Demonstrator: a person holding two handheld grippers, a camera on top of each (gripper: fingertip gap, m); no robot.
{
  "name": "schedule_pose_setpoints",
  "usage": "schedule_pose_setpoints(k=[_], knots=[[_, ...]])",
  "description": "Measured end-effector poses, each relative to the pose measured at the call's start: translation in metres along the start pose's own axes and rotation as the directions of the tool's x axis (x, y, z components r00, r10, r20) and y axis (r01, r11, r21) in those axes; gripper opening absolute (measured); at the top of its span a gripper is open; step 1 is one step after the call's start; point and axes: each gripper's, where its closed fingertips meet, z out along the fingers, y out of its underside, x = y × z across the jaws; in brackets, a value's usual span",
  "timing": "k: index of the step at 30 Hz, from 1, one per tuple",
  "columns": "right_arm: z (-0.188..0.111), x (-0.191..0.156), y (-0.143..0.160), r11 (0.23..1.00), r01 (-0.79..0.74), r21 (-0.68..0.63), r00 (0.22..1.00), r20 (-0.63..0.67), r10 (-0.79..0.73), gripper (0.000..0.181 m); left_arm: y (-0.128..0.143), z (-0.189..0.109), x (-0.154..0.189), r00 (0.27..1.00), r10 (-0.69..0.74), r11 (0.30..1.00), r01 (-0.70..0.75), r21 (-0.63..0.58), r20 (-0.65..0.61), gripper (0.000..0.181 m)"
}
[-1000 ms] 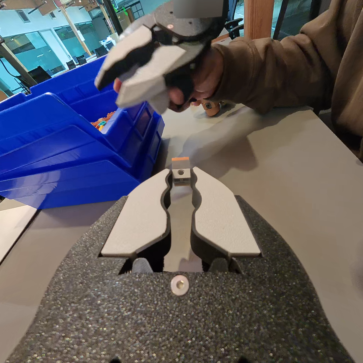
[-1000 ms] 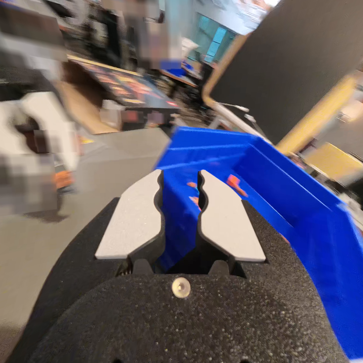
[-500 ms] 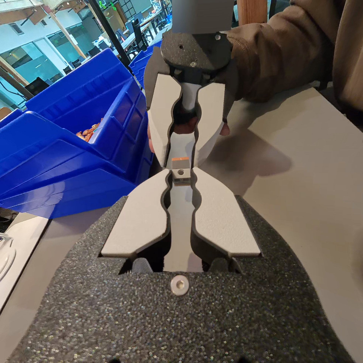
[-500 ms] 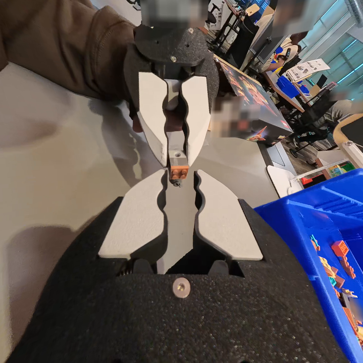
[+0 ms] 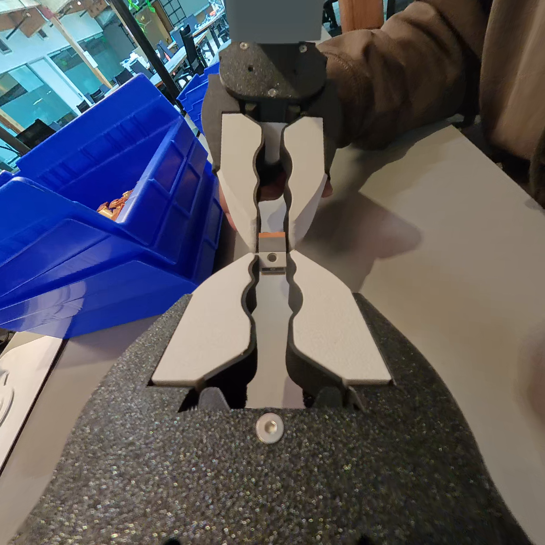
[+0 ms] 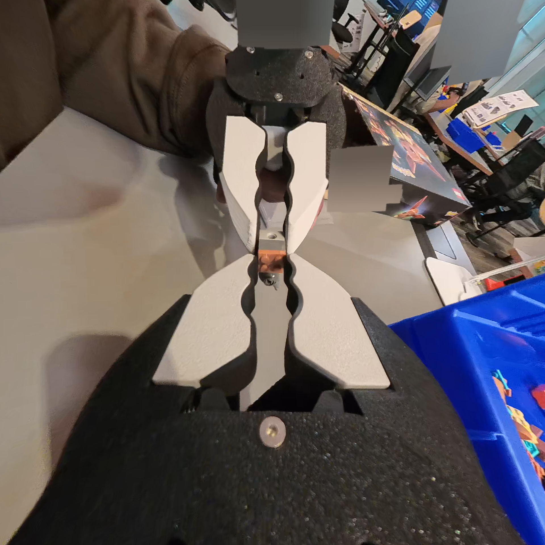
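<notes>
My left gripper (image 5: 272, 261) is shut on a small grey brick (image 5: 272, 259) with a round hole, held above the grey table (image 5: 442, 280). An orange-brown brick (image 6: 270, 262) sits joined to its far end. My right gripper (image 6: 271, 263) faces the left one tip to tip, and its fingertips are closed on the orange-brown brick. A small dark grey piece (image 6: 269, 281) hangs under that brick. In the left wrist view the right gripper (image 5: 272, 239) shows straight ahead, and in the right wrist view the left gripper (image 6: 271, 241) does.
Stacked blue bins (image 5: 88, 250) with loose bricks stand left of the left gripper; one blue bin (image 6: 486, 368) is at the right gripper's right. A printed box (image 6: 413, 165) and a white tray (image 6: 448, 277) lie beyond. Brown sleeves (image 5: 398, 88) reach in behind each gripper. My two grippers' fingertips are within a few centimetres of each other.
My right gripper swung from over the blue bin to face the left gripper, moved in tip to tip and narrowed onto the orange-brown brick. The left gripper kept its hold.
</notes>
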Motion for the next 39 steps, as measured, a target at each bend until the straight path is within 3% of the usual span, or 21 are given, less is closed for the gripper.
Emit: schedule_pose_setpoints(k=[28,31,35,39], knots=[[-0.010,0.000,-0.016,0.982,-0.140,0.126,0.987,0.099,0.128,0.016,-0.014,-0.003,0.001,0.997,-0.063,0.991,0.069,0.113,-0.053,0.017],[-0.007,-0.002,-0.007,0.993,-0.101,0.067,0.992,0.089,0.095,0.017,-0.004,0.001,0.001,1.000,-0.014,0.999,0.015,0.036,-0.027,0.017],[0.002,0.003,0.012,0.997,0.023,-0.069,1.000,-0.016,-0.024,0.016,0.013,0.004,-0.004,0.996,0.086,0.989,-0.080,-0.126,0.039,0.017],[0.013,0.008,0.038,0.956,0.134,-0.260,0.983,-0.090,-0.162,0.024,0.025,0.006,-0.006,0.988,0.144,0.965,-0.127,-0.230,0.061,0.017]])
